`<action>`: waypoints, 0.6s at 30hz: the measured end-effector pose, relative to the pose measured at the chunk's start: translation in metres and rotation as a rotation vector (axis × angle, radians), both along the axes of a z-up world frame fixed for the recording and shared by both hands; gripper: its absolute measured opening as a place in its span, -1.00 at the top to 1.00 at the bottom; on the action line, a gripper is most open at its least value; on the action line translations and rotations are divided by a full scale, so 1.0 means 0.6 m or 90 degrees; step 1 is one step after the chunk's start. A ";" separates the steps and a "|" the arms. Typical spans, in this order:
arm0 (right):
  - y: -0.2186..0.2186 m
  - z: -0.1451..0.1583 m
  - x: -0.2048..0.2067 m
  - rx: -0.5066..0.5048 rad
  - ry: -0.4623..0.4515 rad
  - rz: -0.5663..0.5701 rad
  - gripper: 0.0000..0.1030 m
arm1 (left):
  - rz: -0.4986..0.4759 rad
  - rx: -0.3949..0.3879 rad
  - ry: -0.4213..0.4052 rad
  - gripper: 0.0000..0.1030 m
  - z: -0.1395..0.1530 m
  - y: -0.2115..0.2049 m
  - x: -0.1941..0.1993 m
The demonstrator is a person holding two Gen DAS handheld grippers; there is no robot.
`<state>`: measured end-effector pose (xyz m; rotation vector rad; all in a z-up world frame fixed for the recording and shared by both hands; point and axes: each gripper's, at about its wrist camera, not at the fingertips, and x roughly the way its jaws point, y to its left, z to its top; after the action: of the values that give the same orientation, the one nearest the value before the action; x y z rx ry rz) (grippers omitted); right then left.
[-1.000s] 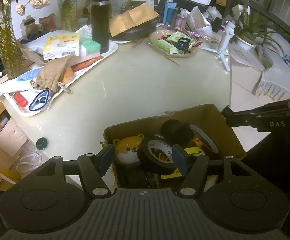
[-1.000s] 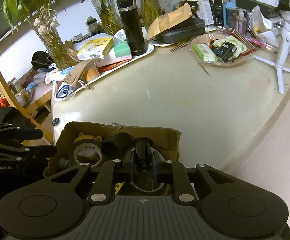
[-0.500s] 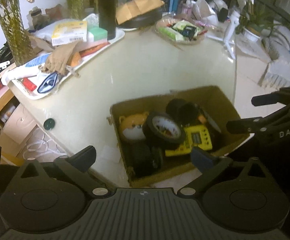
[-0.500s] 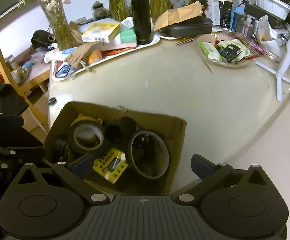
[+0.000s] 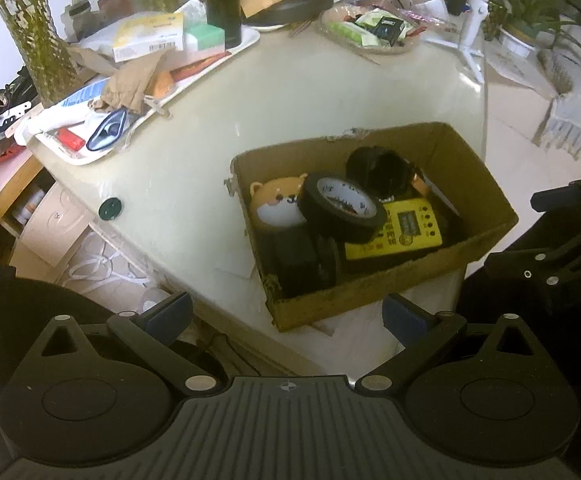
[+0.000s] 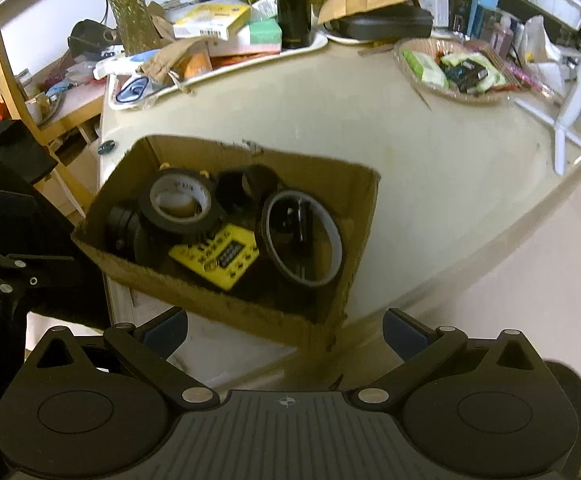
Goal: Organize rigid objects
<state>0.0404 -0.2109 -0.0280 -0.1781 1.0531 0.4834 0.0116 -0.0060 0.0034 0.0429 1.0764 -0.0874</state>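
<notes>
Box on bench edge, holds tape, yellow meter, dog toy. Left hand-held gripper jaws wide apart, just opened, empty. Right hand-held gripper same.

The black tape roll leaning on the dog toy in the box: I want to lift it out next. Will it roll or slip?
The black tape roll looks rigid, a thick ring with a pale core, so it probably won't flex. It lies tilted against the dog toy and over the yellow device, so nudging it may make it slide or roll. Its smooth side might slip; gripping across the rim seems safer.
</notes>
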 end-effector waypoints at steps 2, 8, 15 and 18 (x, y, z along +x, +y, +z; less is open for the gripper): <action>-0.003 -0.005 -0.004 -0.002 0.004 -0.002 -1.00 | 0.000 0.003 0.004 -1.00 -0.002 -0.001 -0.001; -0.005 -0.009 -0.006 -0.003 0.007 -0.003 -1.00 | -0.002 0.004 0.003 -1.00 -0.003 -0.003 -0.003; -0.007 -0.010 -0.006 -0.001 0.008 -0.006 -1.00 | -0.001 0.010 0.007 -1.00 -0.004 -0.005 -0.003; -0.006 -0.010 -0.006 -0.001 0.008 -0.007 -1.00 | -0.001 0.013 0.008 -1.00 -0.005 -0.004 -0.003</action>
<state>0.0366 -0.2147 -0.0343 -0.1707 1.0671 0.4740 0.0101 -0.0086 0.0001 0.0615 1.0901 -0.0786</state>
